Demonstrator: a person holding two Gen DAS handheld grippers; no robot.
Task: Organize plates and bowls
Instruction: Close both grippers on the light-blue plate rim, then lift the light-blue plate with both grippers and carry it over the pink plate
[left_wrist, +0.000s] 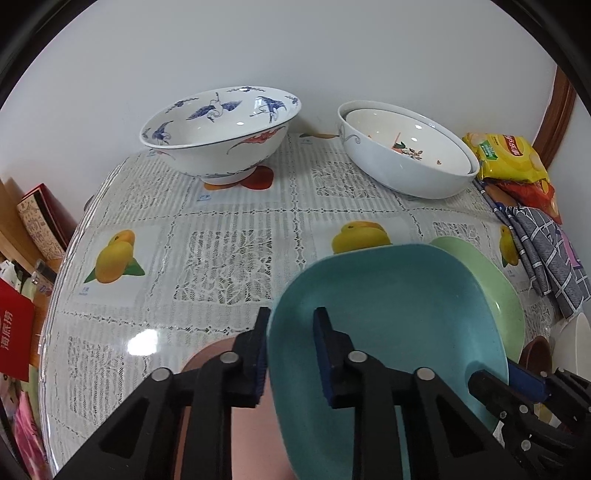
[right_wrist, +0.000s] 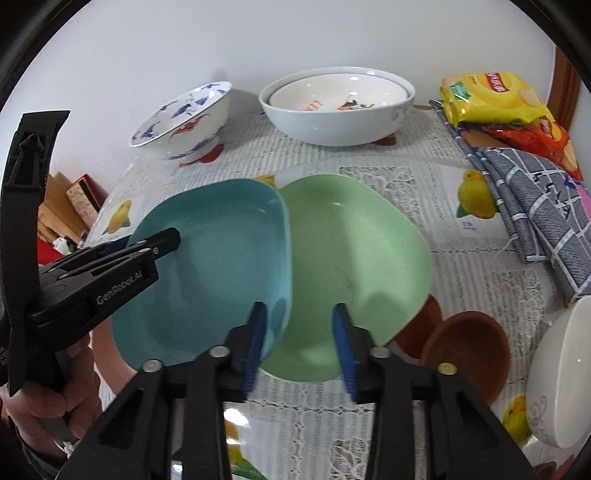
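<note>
A teal deep plate (left_wrist: 388, 314) (right_wrist: 214, 266) sits tilted, its right edge overlapping a green plate (right_wrist: 354, 258) (left_wrist: 506, 295) on the lace-covered table (left_wrist: 221, 258). My left gripper (left_wrist: 291, 350) (right_wrist: 147, 242) is shut on the teal plate's left wall, one finger inside and one outside. My right gripper (right_wrist: 299, 339) (left_wrist: 506, 380) is shut on the teal plate's right wall, its left finger inside the plate and its right finger over the green plate. A pinkish plate (left_wrist: 218, 424) lies partly hidden under my left fingers.
At the back stand a blue-crane bowl (left_wrist: 221, 129) (right_wrist: 184, 118) and two nested white bowls (left_wrist: 406, 155) (right_wrist: 336, 107). Right side: snack bags (right_wrist: 491, 99), a checked cloth (right_wrist: 532, 206), brown dishes (right_wrist: 469, 354), a white bowl (right_wrist: 561, 369). A person's hand (right_wrist: 48, 406) holds the left gripper.
</note>
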